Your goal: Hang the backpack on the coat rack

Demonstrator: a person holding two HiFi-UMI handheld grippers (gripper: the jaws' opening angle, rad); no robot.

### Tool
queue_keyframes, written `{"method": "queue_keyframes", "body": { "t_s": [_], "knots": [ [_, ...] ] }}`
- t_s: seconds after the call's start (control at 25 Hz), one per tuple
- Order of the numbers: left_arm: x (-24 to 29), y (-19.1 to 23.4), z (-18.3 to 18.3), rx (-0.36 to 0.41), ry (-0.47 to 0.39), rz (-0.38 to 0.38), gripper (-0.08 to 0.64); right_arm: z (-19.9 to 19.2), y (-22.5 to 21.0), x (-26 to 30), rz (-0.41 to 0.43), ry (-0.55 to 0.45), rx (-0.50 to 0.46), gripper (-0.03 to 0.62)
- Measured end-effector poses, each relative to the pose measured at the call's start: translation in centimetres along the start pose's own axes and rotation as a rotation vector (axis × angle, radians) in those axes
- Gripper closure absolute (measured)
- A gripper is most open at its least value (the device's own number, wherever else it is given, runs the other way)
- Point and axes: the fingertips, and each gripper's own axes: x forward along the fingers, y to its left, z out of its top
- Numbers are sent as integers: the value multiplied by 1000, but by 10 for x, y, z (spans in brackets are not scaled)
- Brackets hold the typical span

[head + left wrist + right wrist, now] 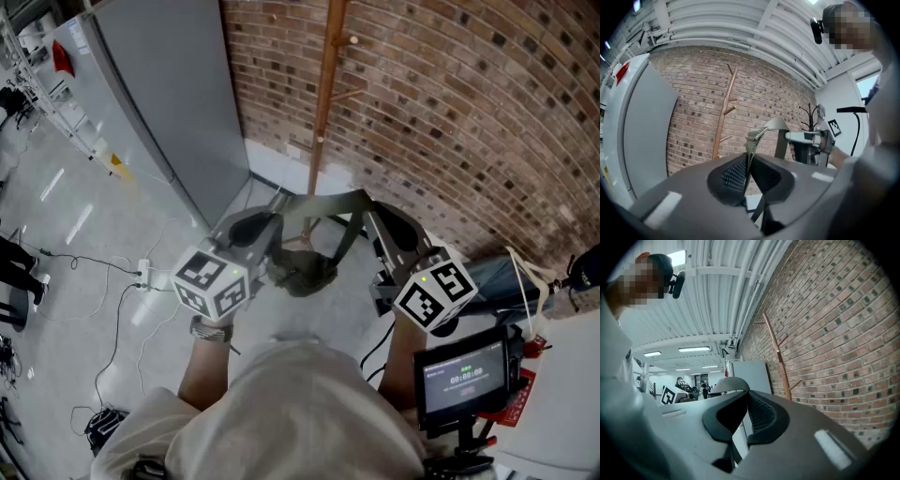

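Backpack (pixel 302 272) dangles soft and floppy, looks lightish, under its strap (pixel 323 201). Left gripper (pixel 748 164) and right gripper (pixel 746 401) are both clamped on that strap, facing the coat rack (pixel 326 84). Strap's the sensible hold, and it'll probably swing.

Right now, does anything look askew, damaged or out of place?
Nothing stands out: the backpack hangs from its strap, clamped by the jaws of the left gripper and right gripper; the coat rack stands by the brick wall.
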Motion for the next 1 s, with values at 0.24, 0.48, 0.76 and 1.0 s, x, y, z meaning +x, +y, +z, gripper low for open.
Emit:
{"method": "queue_keyframes", "body": {
  "t_s": [0.24, 0.48, 0.76, 1.0],
  "knots": [
    [11, -2, -2, -11, 19, -5, 545, -5, -12, -1, -4, 13, 22, 584],
    [18, -7, -8, -17, 51, 6, 545, -13, -20, -1, 33, 19, 53, 584],
    [18, -14, -15, -43, 53, 54, 545, -14, -26, -2, 100, 29, 71, 584],
    [20, -16, -20, -86, 39, 100, 545, -18, -30, -2, 157, 42, 89, 584]
  ]
}}
